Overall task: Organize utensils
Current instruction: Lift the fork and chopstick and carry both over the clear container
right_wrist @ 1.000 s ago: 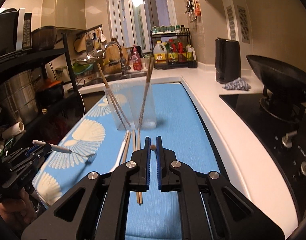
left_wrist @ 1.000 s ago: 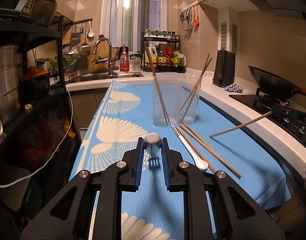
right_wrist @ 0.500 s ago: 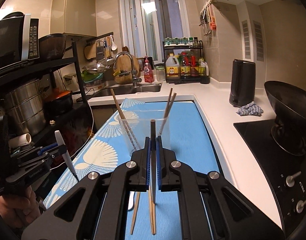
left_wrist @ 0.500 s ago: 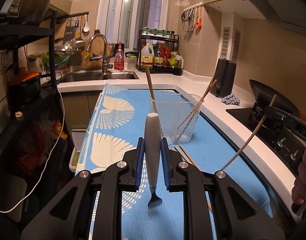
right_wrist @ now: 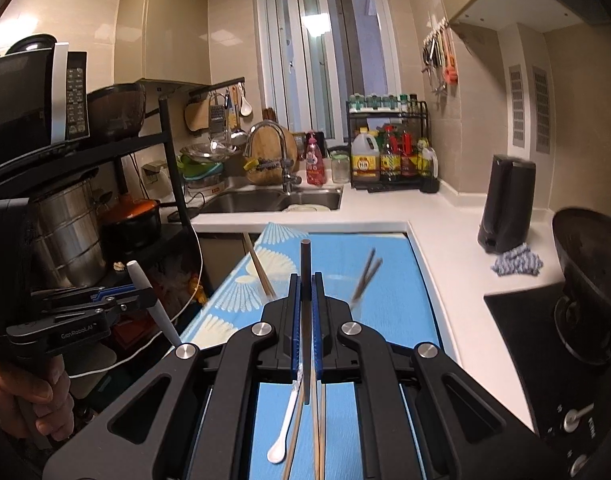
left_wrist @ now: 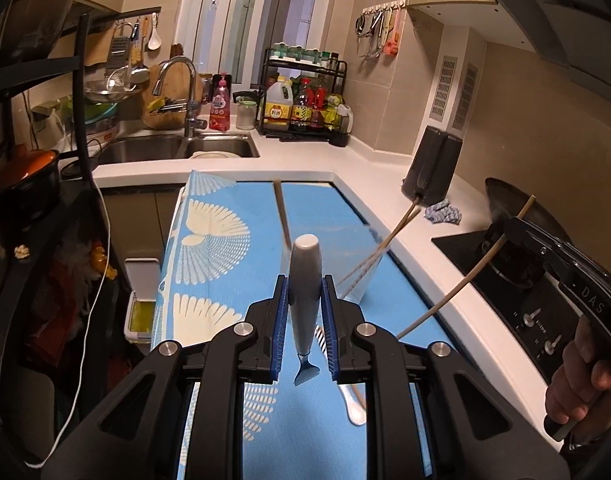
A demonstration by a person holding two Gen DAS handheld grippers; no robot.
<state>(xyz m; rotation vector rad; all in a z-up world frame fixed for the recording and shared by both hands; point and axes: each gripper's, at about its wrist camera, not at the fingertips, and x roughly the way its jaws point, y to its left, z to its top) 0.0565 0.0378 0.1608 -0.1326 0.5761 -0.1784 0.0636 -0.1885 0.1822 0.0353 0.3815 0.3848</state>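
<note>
My left gripper (left_wrist: pixel 304 312) is shut on a fork (left_wrist: pixel 304 280), held nearly upright above the blue mat (left_wrist: pixel 209 280) with its grey handle up and tines down. The right wrist view shows this left gripper (right_wrist: pixel 151 300) and the fork's handle (right_wrist: pixel 139 280) at the left. My right gripper (right_wrist: pixel 305 292) is shut on a single chopstick (right_wrist: pixel 305 264) and is raised too; the same chopstick (left_wrist: pixel 457 288) slants at the right of the left wrist view. A clear cup (left_wrist: pixel 363 280) with chopsticks (left_wrist: pixel 397 228) in it stands behind the fork. A white spoon (right_wrist: pixel 279 446) and loose chopsticks (right_wrist: pixel 316 432) lie on the mat.
A wok (right_wrist: pixel 585 256) sits on the black stove (left_wrist: pixel 485 252) at the right. A black kettle (right_wrist: pixel 505 204) and a blue cloth (right_wrist: pixel 517 262) stand on the white counter. The sink (left_wrist: pixel 177 148) is at the back, and a black shelf rack (right_wrist: pixel 105 200) with pots is on the left.
Both grippers have risen well above the mat with the fork and the chopstick. The fork's handle now stands taller between the left fingers. The cup looks lower and farther below.
</note>
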